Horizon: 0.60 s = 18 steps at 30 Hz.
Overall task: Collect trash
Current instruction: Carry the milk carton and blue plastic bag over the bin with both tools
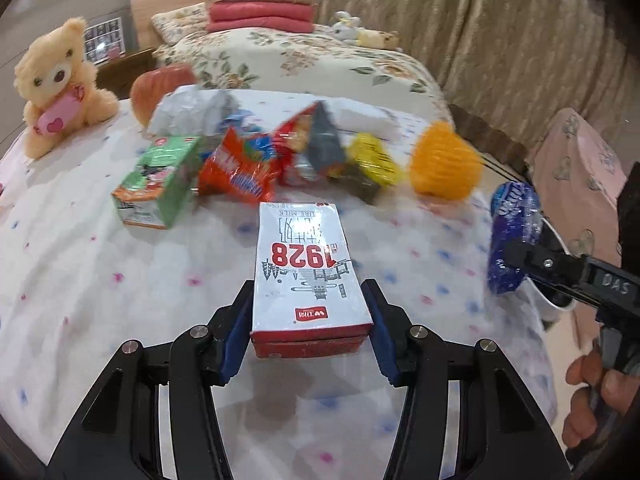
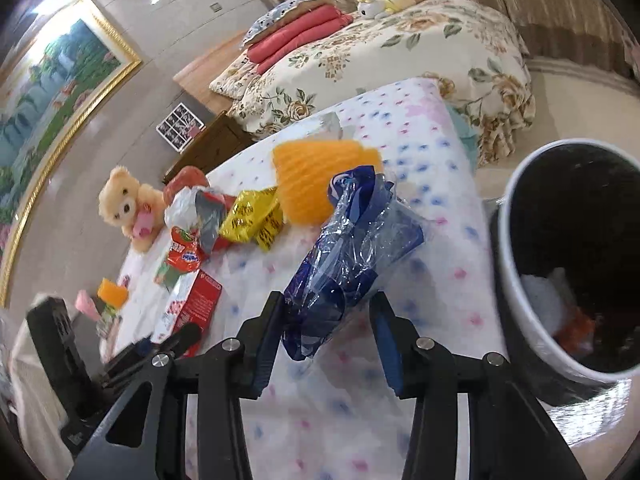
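Note:
My left gripper [image 1: 310, 320] is shut on a white and red milk carton marked 1928 [image 1: 308, 268], held just above the bed cover; the carton also shows in the right wrist view [image 2: 196, 304]. My right gripper [image 2: 328, 332] holds a crumpled blue plastic wrapper [image 2: 352, 256], with its right pad standing a little off it; the wrapper shows in the left wrist view [image 1: 512, 236]. A black-lined trash bin [image 2: 520, 280] with some trash inside stands just right of the wrapper. More trash lies on the bed: a green carton [image 1: 160, 184], red snack bags [image 1: 240, 168], a yellow packet [image 1: 372, 160].
A teddy bear [image 1: 60, 88] sits at the bed's far left. An orange ribbed ball [image 1: 444, 164] and an apple [image 1: 160, 88] lie among the trash. A second bed with a floral quilt [image 1: 304, 56] stands behind. A pink chair [image 1: 580, 176] is at right.

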Available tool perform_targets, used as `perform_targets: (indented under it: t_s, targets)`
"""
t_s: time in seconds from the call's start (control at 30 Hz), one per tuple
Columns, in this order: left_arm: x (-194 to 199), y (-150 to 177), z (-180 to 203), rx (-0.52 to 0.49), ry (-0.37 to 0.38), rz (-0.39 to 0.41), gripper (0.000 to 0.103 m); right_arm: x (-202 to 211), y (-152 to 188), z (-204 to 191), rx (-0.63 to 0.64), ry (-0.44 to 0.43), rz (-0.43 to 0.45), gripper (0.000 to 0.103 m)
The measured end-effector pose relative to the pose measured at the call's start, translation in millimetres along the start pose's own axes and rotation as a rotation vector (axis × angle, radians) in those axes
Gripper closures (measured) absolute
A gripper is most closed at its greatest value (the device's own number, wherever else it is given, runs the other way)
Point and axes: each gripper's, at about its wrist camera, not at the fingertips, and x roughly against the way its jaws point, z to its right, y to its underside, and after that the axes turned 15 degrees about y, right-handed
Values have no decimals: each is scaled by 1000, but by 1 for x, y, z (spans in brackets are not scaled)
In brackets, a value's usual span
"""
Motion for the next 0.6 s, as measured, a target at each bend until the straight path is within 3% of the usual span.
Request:
perform_targets:
  t_s: [0.23,0.43,0.6]
  targets:
    - [2,7,42,-71,75,-7,52,28,19,12,98,98,56,59]
    - [0,10,71,-132,118,-14,52,44,28,33,70,114,80,59]
    - [-6,14,74,-130,126,-35,52,47,31,37,87,95,71,58]
